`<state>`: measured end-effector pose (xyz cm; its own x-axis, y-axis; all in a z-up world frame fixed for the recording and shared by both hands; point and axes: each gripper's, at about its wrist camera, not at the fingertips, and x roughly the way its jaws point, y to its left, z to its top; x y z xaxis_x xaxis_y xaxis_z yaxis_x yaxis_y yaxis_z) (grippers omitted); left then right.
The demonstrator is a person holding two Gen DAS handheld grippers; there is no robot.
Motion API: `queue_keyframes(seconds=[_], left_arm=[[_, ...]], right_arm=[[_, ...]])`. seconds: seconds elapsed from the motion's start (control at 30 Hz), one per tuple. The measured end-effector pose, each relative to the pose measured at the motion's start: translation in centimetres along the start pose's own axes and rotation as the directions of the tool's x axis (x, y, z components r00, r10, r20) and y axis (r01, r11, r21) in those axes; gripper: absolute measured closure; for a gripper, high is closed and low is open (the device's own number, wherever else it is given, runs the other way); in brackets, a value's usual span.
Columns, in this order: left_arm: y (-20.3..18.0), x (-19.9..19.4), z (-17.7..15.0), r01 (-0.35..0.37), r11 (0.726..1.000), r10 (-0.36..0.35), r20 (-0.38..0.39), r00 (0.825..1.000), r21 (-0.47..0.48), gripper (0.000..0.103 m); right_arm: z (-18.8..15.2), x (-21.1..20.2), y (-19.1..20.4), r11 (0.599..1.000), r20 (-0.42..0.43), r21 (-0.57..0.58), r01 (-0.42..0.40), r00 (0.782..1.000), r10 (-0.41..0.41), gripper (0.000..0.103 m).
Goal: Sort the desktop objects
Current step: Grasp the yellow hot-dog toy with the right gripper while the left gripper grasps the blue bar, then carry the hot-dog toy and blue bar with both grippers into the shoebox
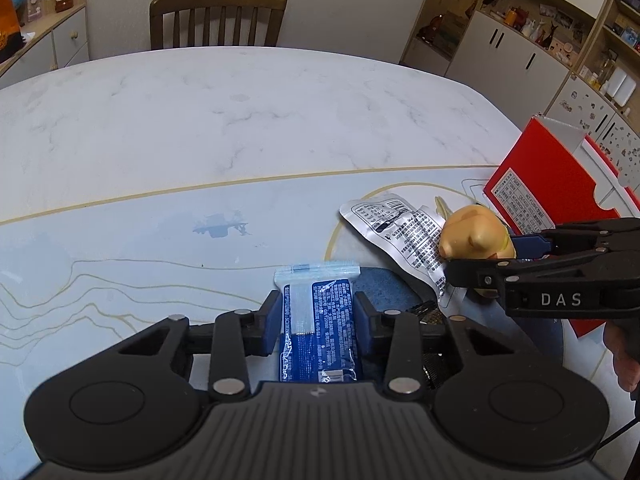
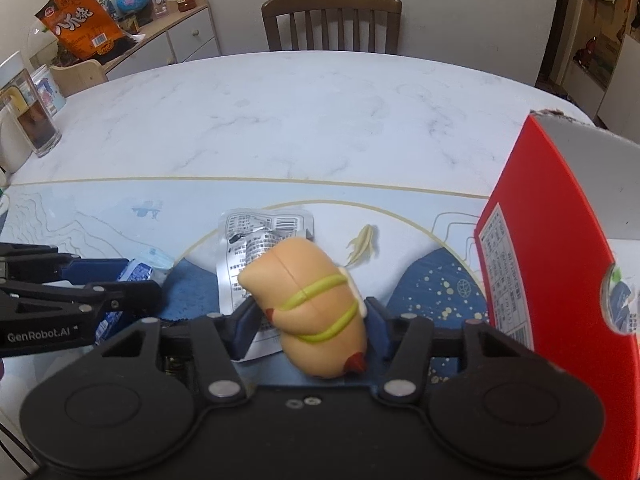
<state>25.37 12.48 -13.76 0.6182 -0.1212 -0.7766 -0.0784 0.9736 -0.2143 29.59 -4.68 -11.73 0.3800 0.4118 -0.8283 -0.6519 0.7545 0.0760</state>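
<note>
1. Left wrist view, bottom centre: left gripper (image 1: 316, 322), jaws closed narrow on blue packet (image 1: 318, 332), blue pads pressing both long sides. Packet's clear crimped end sticks out past the fingertips, over the pale blue mat (image 1: 140, 248).
2. Same view, right edge, mid-height: right gripper (image 1: 476, 258) enters sideways w/ tan toy figure (image 1: 474, 236) pinched betw. its fingers. Silver foil pouch (image 1: 404, 236) lies flat on mat just left of & under the toy. Red box (image 1: 548, 184) stands upright at right, behind that gripper.
3. Upper part: white marble table (image 1: 240, 112) & wooden chair (image 1: 218, 16) at top centre.
4. Right wrist view, bottom centre: right gripper (image 2: 316, 320), jaws part-closed, holding toy figure (image 2: 308, 304) tilted, green-yellow bands across it, red tips low.
5. Foil pouch (image 2: 260, 236) behind & under toy, centre frame. Small pale fish print (image 2: 362, 248) on mat (image 2: 100, 216) to its right.
6. Red box (image 2: 552, 248) fills right side, upright, label facing left.
7. Left edge, lower-mid: left gripper (image 2: 136, 284) w/ blue packet (image 2: 138, 270) betw. its fingers.
8. Upper left: orange snack bag (image 2: 78, 20) on sideboard; chair (image 2: 332, 20) top centre.
</note>
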Motion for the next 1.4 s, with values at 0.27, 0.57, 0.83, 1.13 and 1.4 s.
queue_keyframes(seconds=[0.27,0.57,0.83,1.13,1.4], left_arm=[[0.1,-0.4,0.1,-0.003,1.0,0.003,0.001,1.0,-0.01,0.067],[-0.6,-2.1,0.5,0.013,1.0,-0.013,0.026,1.0,0.003,0.067],[-2.4,-4.6,0.6,0.036,0.999,-0.037,0.047,0.998,0.035,0.067],[-4.9,-6.9,0.0,0.059,0.996,-0.063,0.056,0.996,0.074,0.067],[-7.1,-8.9,-0.1,0.074,0.992,-0.083,0.088,0.993,0.1,0.067]], right_arm=[[0.1,-1.5,-0.2,1.0,0.027,-0.002,0.02,0.999,-0.02,0.051],[-0.1,-3.4,-0.2,1.0,0.045,0.007,0.02,0.999,-0.02,0.051],[-0.7,-6.0,-0.3,1.0,0.066,0.021,0.004,0.998,-0.006,0.051],[-1.7,-9.2,-0.7,0.999,0.099,0.033,-0.014,0.995,0.01,0.051],[-2.6,-12.2,-0.9,1.0,0.13,0.025,-0.013,0.992,0.01,0.051]])
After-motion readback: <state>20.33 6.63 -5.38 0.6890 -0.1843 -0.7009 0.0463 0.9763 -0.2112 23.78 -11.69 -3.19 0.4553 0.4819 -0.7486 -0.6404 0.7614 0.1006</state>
